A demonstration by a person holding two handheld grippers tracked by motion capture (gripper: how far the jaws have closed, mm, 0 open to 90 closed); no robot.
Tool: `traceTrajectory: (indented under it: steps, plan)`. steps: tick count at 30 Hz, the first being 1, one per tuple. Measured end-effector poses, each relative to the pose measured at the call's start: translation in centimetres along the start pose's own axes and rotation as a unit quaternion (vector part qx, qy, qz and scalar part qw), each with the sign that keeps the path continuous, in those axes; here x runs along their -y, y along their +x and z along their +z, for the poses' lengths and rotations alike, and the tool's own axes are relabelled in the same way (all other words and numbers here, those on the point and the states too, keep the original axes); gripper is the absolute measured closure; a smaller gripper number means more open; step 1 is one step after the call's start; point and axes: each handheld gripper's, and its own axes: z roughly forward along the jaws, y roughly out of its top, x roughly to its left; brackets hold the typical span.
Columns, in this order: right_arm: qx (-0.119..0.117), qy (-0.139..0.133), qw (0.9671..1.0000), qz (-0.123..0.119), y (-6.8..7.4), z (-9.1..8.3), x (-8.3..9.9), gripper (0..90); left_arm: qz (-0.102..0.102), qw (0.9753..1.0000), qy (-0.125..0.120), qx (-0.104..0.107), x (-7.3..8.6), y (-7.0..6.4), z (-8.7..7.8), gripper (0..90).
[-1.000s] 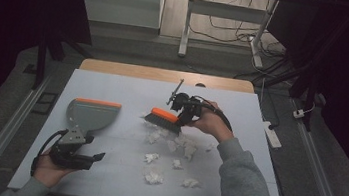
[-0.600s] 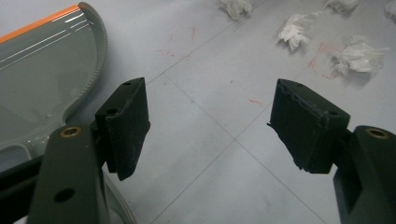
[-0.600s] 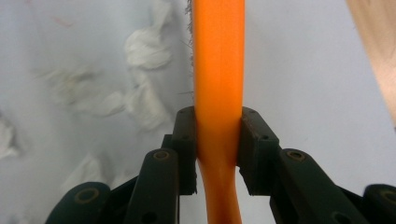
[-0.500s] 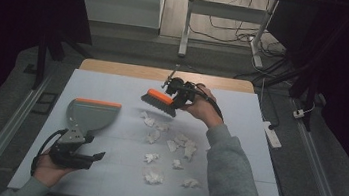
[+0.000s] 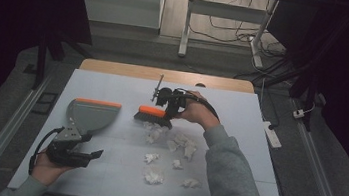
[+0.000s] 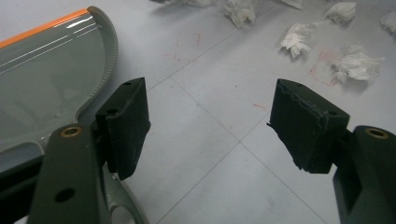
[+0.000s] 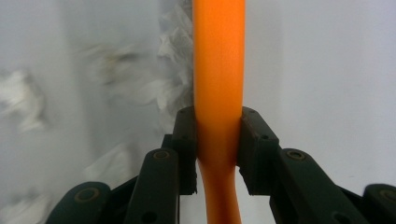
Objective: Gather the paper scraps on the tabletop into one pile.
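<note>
Right gripper [image 5: 170, 108]: jaws pressed together on the orange back of a hand brush [image 7: 219, 70]; in the right gripper view the two black pads sit on either side of the orange bar.
Brush [image 5: 153, 115]: held low at the far middle of the table [image 5: 238, 136], dark bristles down, its long axis roughly across the table, reaching leftward from the gripper.
Paper scraps [image 5: 153, 176]: crumpled white pieces scattered on the table on the near side of the brush; the farthest pieces [image 5: 154, 135] lie just at the bristles, the rest trail toward the person.
Left gripper [image 5: 75, 152]: jaws spread wide with nothing between the pads, as the left gripper view shows; it rests near the front-left edge, right by the dustpan's handle end.
Dustpan [image 5: 91, 115]: grey with an orange lip [image 6: 44, 29], flat on the table to the left of the brush and scraps, well apart from them; the lip lies on its far side.
Key relation: the scraps lie between brush and person, and the dustpan lies to the left of them.
Likely next step: probably a stroke gathering the scraps toward the pan, though the lip does not face them.
Nearer hand: the left gripper is the one beside the dustpan and looks best placed to take and turn it.
</note>
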Motion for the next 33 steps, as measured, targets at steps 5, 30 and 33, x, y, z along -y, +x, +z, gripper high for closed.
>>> traceTrajectory:
  steps: [5, 30, 33]
  plan:
    - [-0.023, 0.004, 0.9996, -0.014, 2.2, -0.6, 0.9, 70.4, 0.004, 1.0, 0.002, 0.0, -0.1, -0.2, 0.0, 29.2]
    - [-0.007, -0.177, 0.9726, 0.151, 3.9, -6.0, 6.7, 70.3, -0.002, 1.0, 0.007, -0.005, 0.1, 0.1, 0.3, 29.1]
    - [-0.012, -0.177, 0.9714, 0.158, 5.1, -6.2, 6.3, 70.3, -0.003, 1.0, 0.007, -0.006, 0.1, 0.1, 0.3, 29.1]
